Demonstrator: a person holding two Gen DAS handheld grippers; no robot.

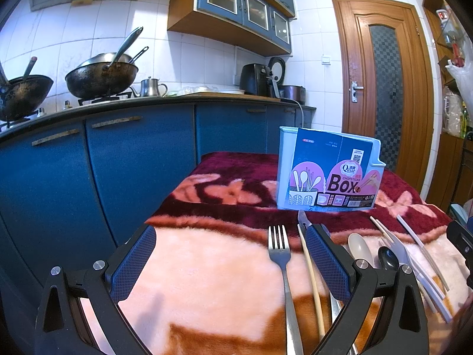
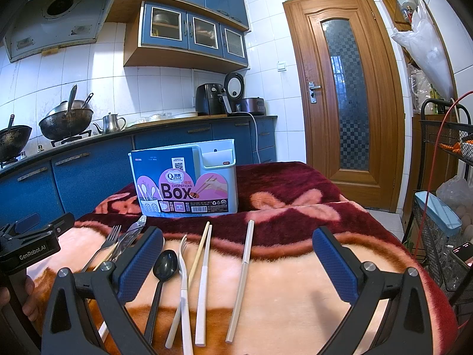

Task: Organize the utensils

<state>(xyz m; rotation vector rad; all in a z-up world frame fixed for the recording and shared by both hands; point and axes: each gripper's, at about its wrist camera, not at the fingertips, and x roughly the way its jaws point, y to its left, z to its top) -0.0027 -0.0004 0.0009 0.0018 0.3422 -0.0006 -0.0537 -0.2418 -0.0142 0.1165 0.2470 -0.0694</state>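
A light blue chopstick box (image 1: 328,171) (image 2: 186,177) with a printed sleeve stands upright on the blanket behind a row of utensils. My left gripper (image 1: 230,254) is open low over the blanket, with a metal fork (image 1: 280,254) and a wooden chopstick (image 1: 310,269) lying between its fingers. A beige spoon (image 1: 359,248) and a black spoon (image 1: 388,259) lie right of it. My right gripper (image 2: 238,254) is open over the black spoon (image 2: 165,264), a white fork (image 2: 183,269), a wooden chopstick (image 2: 199,251) and two white chopsticks (image 2: 204,284) (image 2: 244,275).
The utensils lie on a pink and maroon fleece blanket (image 1: 207,272) (image 2: 295,281). Blue kitchen cabinets (image 1: 118,162) with woks on a stove stand behind and left. A wooden door (image 2: 343,88) is at the back right. A wire rack (image 2: 443,207) stands right of the blanket.
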